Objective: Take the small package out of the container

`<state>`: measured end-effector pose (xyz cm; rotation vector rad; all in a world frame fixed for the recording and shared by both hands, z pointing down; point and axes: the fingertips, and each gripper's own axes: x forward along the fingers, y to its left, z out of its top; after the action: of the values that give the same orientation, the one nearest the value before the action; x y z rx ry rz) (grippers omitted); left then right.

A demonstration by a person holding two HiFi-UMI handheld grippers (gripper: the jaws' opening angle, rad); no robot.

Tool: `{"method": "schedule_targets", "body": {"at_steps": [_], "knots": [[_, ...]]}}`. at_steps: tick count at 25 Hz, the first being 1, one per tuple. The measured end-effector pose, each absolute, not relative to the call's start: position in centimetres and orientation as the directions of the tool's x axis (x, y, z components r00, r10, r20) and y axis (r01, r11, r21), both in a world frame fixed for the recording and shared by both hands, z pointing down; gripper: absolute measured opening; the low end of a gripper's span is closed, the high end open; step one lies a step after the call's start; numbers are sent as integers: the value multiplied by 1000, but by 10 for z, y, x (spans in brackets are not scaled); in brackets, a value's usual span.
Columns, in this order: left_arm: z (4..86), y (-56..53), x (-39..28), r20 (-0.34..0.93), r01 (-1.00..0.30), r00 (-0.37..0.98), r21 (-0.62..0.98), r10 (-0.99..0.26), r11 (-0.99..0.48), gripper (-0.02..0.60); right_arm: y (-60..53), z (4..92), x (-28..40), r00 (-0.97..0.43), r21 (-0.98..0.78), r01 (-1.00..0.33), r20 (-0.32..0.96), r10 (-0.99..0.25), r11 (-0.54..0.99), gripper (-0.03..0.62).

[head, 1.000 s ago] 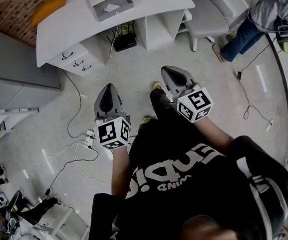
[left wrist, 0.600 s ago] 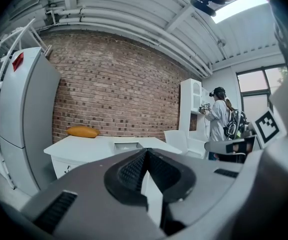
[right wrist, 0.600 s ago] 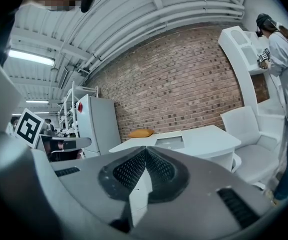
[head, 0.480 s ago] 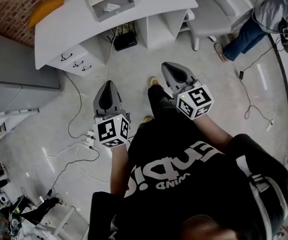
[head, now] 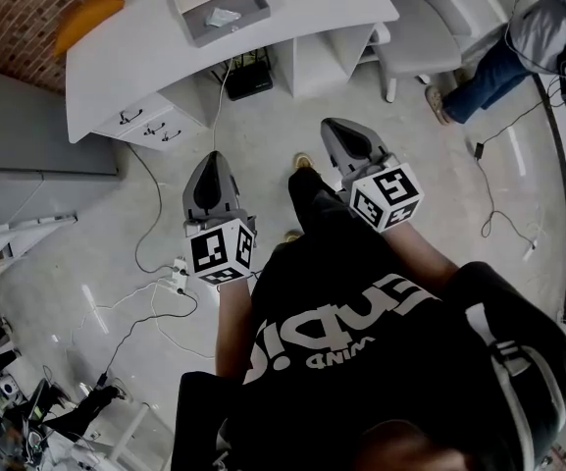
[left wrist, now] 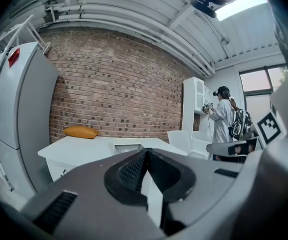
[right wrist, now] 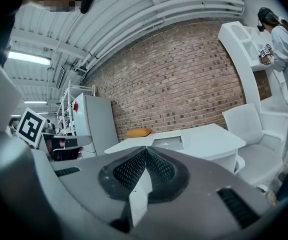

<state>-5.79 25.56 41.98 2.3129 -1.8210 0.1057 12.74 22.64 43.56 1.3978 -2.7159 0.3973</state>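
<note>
Small package [head: 222,15], in container [head: 231,27] on desk [head: 145,57]: well ahead, more directly before left gripper [head: 213,157] than right gripper [head: 332,124]; both jaw pairs pressed together, empty.

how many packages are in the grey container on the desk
1: a small pale package lies inside the grey container on the white desk. The container's walls may hide others from the head view.

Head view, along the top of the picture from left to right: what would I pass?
Orange cushion → grey tray → grey chair → person's leg in jeans.
</note>
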Motion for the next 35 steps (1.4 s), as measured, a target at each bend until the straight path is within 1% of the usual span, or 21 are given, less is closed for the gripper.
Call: {"method": "schedule_targets", "body": {"at_steps": [18, 35], "knots": [[406, 128, -78, 170, -966, 247, 119, -954, -229, 6, 105, 428, 106, -601, -210, -797, 183, -778, 566, 0], [394, 45, -73, 168, -980, 169, 138, -971, -147, 6, 2, 416, 108, -674, -210, -738, 182, -716, 641, 0]]}}
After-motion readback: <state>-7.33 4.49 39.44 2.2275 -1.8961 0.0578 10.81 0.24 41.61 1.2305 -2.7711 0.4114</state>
